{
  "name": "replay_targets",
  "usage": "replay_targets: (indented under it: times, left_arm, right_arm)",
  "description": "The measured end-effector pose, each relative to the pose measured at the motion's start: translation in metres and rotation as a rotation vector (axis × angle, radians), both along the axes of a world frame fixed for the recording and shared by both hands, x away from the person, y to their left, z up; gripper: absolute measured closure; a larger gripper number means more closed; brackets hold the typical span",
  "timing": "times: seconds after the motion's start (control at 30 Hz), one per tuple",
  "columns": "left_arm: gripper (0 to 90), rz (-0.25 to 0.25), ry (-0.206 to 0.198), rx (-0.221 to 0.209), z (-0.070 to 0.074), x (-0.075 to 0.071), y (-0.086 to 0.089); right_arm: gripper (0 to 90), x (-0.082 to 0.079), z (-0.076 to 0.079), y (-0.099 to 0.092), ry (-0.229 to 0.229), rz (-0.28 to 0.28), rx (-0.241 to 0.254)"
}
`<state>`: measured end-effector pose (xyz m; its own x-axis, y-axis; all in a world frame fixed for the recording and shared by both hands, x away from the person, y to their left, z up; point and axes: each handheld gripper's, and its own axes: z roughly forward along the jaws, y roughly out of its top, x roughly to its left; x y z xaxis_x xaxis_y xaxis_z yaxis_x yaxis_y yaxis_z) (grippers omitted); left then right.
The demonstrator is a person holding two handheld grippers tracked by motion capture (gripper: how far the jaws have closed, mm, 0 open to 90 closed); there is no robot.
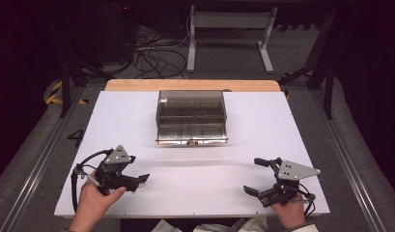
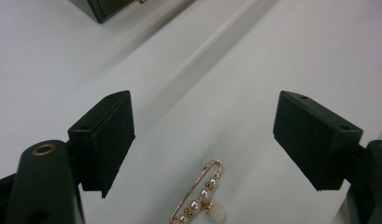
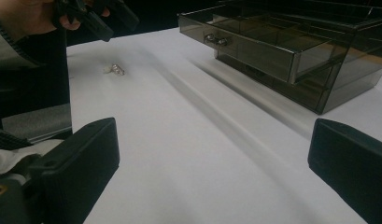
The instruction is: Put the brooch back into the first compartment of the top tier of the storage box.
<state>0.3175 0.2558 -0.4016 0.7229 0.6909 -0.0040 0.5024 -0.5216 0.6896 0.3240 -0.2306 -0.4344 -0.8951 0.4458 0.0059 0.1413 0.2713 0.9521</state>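
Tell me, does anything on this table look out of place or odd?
One thing: a small pearl brooch pin lies loose on the white table, between the open jaws of the left gripper, not in the smoky drawer box, whose top drawer stands pulled out.

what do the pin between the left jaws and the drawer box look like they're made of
Pin: rose-gold coloured metal wire, shiny, strung with glossy white pearl-like beads, real or imitation unclear. Drawer box: smoky see-through plastic, probably acrylic, as the dividers show through its glossy walls; its small knobs look like silvery metal.
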Motion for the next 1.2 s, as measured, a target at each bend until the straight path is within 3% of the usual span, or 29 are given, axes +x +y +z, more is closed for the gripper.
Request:
replay_targets:
  times: [0.23, 0.47, 0.8, 1.2]
  left_arm:
    - [24.2, -0.013, 0.034, 0.076, -0.004, 0.0, -0.002]
    - [27.5, -0.04, 0.095, 0.118, -0.01, 0.002, -0.003]
    - [32.5, -0.077, 0.152, 0.174, -0.015, 0.0, -0.005]
    - [38.3, -0.094, 0.167, 0.239, -0.02, 0.001, -0.011]
  right_arm:
    - [2.8, 0.0, 0.0, 0.0, 0.001, 0.002, 0.0]
    - [2.8, 0.0, 0.0, 0.0, 0.003, 0.004, 0.0]
    - [2.8, 0.0, 0.0, 0.0, 0.002, 0.007, -0.004]
    - [2.8, 0.0, 0.0, 0.001, 0.002, 0.01, -0.005]
